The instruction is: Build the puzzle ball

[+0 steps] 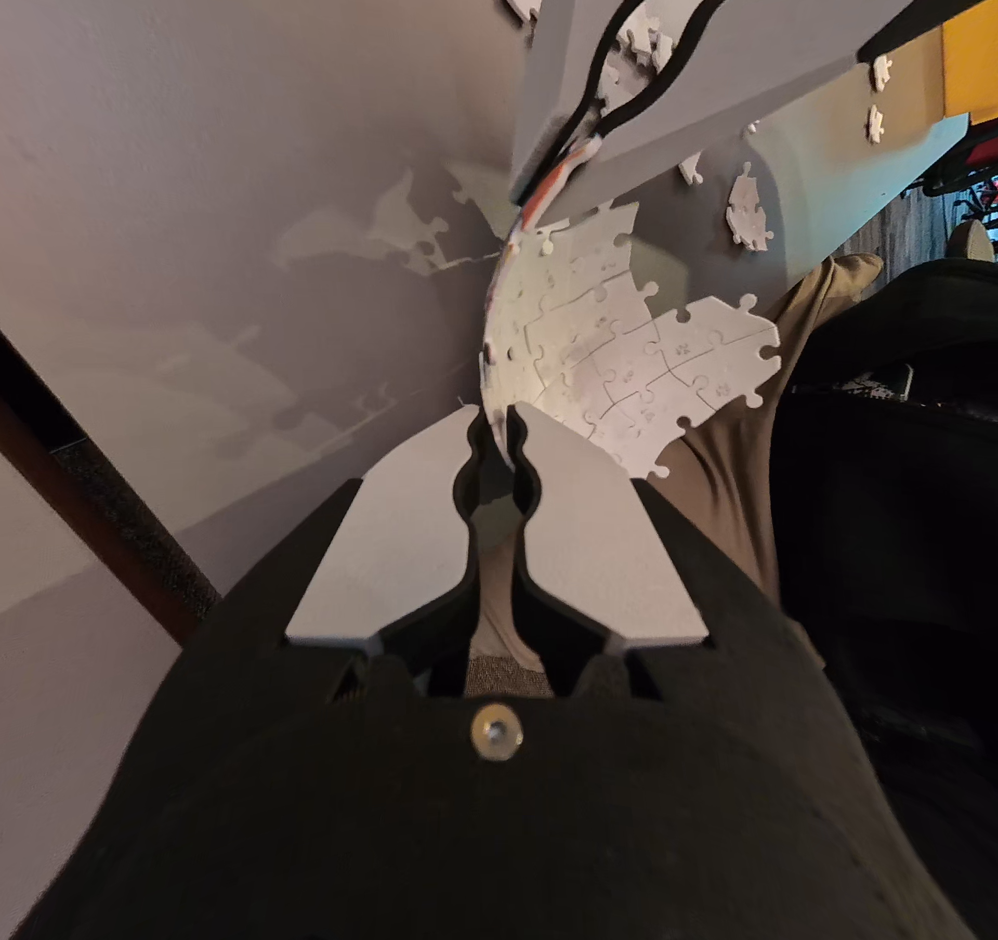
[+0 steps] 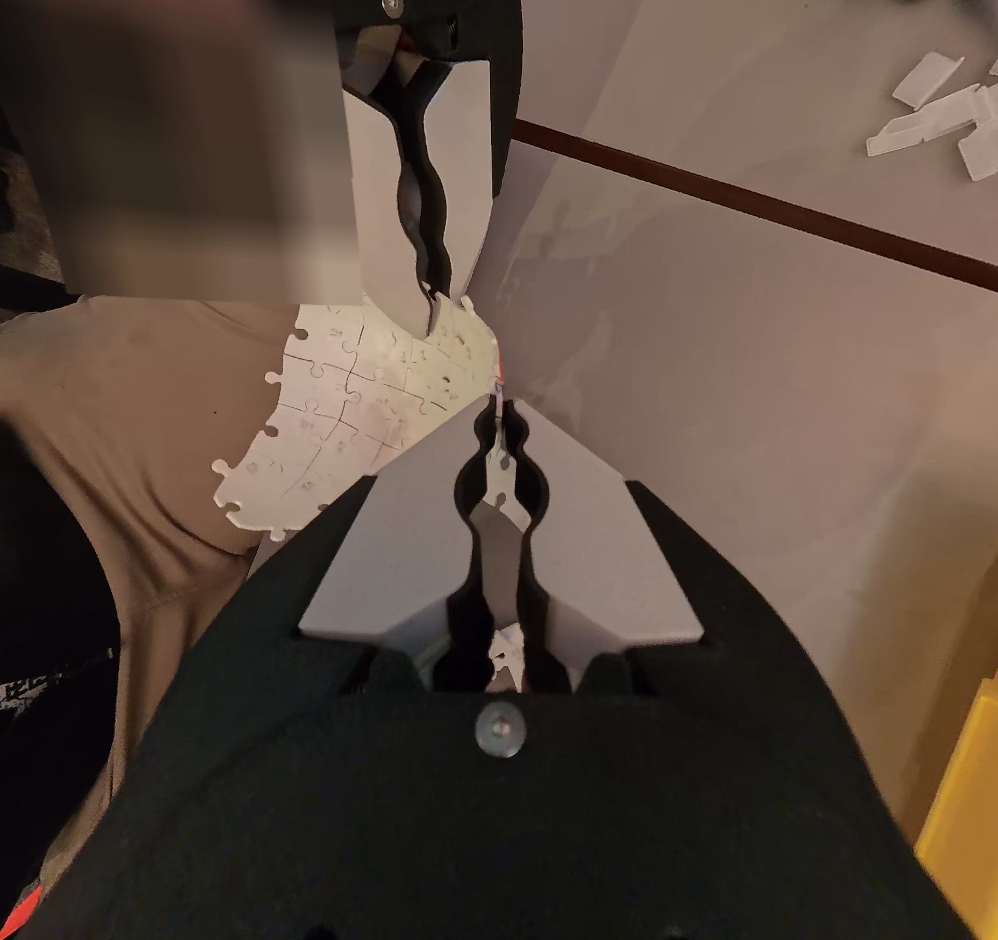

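Item: part-built puzzle ball [image 1: 610, 352], a curved shell of joined white pieces, held in the air between two tools, clear of the bench [image 1: 216, 158]. Left tool [image 1: 499, 430]: jaws narrowed onto the shell's lower edge, pinching it right at the tips, seemingly to steady the whole. Right tool [image 2: 499, 430]: jaws likewise nearly closed, the shell's coloured rim caught edge-on between them; whether this is the shell itself or a fresh piece being pressed in, I cannot tell. The two grips sit at opposite ends of the rim, likely so that the thin shell neither flexes nor twists while joints are seated. Beyond the left tool's tips, behind the right tool's fingers, loose pieces [image 1: 748, 217] lie scattered on the grey bench. Ahead and right of the right tool: a heap of small white plastic parts [image 2: 939, 114], and a dark seam [image 2: 756, 201] crossing the surface. Near its right flank: a yellow container [image 2: 966, 827]. To its left: the person's tan garment [image 2: 135, 428]. Room dim, warm-lit.
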A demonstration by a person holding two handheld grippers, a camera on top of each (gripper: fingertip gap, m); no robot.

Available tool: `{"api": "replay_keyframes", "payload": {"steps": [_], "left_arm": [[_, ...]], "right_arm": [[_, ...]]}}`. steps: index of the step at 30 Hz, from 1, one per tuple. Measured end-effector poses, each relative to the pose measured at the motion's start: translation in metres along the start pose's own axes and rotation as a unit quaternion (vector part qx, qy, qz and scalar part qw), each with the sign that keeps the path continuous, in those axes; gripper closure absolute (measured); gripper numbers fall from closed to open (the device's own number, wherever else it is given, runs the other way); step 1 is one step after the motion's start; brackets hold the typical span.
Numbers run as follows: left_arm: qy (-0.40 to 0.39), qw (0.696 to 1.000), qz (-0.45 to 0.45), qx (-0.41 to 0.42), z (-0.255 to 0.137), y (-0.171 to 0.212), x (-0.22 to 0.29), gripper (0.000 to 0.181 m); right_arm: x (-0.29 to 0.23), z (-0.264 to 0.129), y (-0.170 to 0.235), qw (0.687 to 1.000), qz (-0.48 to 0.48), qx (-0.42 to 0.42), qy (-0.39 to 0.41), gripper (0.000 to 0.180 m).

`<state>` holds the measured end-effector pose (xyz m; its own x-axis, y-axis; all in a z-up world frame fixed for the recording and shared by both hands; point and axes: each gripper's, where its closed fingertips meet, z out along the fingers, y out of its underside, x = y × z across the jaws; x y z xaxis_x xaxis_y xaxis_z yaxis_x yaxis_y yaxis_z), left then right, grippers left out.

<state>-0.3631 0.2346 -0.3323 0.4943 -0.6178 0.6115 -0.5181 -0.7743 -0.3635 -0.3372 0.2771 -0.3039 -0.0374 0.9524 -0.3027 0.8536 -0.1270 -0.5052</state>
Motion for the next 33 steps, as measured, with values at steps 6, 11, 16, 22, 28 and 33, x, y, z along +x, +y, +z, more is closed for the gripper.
{"api": "replay_keyframes", "payload": {"steps": [6,11,16,22,28,33], "left_arm": [[-0.008,1.000,0.011,0.005,-0.001,-0.003,-0.002,0.175],[-0.009,1.000,0.018,0.010,-0.001,-0.005,-0.002,0.176],[-0.010,0.999,0.027,0.015,-0.003,-0.010,0.001,0.178],[-0.012,0.999,0.034,0.016,-0.002,-0.012,0.002,0.178],[-0.015,0.999,0.041,0.017,-0.002,-0.016,0.003,0.178],[-0.019,0.999,0.043,0.011,0.000,-0.017,0.002,0.178]], "right_arm": [[0.001,-0.001,0.000,1.000,0.008,-0.005,0.007,0.180],[0.002,-0.002,-0.001,1.000,0.013,-0.007,0.011,0.173],[-0.001,0.001,0.000,1.000,0.008,-0.011,0.006,0.176],[-0.003,0.005,0.001,1.000,0.003,-0.016,-0.001,0.173],[-0.006,0.011,0.001,1.000,-0.006,-0.029,-0.004,0.171],[-0.007,0.014,0.003,0.999,-0.014,-0.040,-0.004,0.175]]}}
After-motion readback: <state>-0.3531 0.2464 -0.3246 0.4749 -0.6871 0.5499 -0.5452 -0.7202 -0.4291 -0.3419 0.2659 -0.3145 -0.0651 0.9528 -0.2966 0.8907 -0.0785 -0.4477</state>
